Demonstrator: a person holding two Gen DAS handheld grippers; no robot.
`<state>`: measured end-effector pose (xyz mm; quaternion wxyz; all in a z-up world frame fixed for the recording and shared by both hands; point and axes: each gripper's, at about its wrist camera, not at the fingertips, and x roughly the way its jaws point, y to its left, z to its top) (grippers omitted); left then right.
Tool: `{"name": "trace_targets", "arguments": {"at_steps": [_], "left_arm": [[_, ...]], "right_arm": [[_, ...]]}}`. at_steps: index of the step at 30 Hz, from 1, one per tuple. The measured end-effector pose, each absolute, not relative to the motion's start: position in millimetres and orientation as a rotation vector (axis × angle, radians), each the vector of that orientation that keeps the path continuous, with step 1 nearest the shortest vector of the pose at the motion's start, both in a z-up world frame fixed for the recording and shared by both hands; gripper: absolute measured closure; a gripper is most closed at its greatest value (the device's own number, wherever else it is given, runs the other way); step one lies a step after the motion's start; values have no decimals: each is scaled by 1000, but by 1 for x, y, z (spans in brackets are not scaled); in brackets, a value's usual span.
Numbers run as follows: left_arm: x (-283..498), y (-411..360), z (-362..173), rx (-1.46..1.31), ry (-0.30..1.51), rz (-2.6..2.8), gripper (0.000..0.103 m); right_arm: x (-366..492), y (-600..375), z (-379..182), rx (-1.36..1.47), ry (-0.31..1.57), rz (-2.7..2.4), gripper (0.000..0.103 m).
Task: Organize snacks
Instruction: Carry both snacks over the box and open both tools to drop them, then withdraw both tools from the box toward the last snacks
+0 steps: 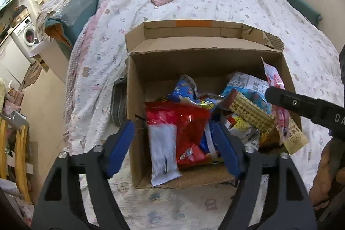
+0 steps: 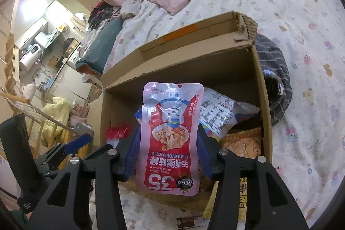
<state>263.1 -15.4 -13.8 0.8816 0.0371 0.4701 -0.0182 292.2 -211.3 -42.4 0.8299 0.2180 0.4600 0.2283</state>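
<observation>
A cardboard box [image 1: 138,105] of snacks stands on a bed [image 1: 226,3], its far flap up. The left gripper [image 1: 174,143] hangs over the box's near-left corner, jaws wide and empty, a red bag [image 1: 183,120] and a white packet [image 1: 163,154] lying below in the box. The right gripper [image 2: 168,148] frames a pink pouch [image 2: 170,137] above the box's near edge; its jaws look parted, so whether the pads press cannot be told. The pouch appears light, limp and glossy, likely to slip; its flat sealed edges seem the surest hold.
</observation>
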Motion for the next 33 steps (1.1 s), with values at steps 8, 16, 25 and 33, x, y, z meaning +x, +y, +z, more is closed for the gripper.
{"name": "trace_targets", "arguments": {"at_steps": [8,16,25,33], "left_arm": [[266,-9,-16,45,1004,-34,29],[265,-9,-18,77,1001,9,29],[252,-9,-14,67,997,2,29],[225,4,-9,-6,1016,-19,29]], "right_arm": [[291,-216,-40,474,962,479,4],[289,-216,-39,475,958,479,4],[274,-205,-27,435,934,487,4],[244,-204,-22,416,934,469,4]]}}
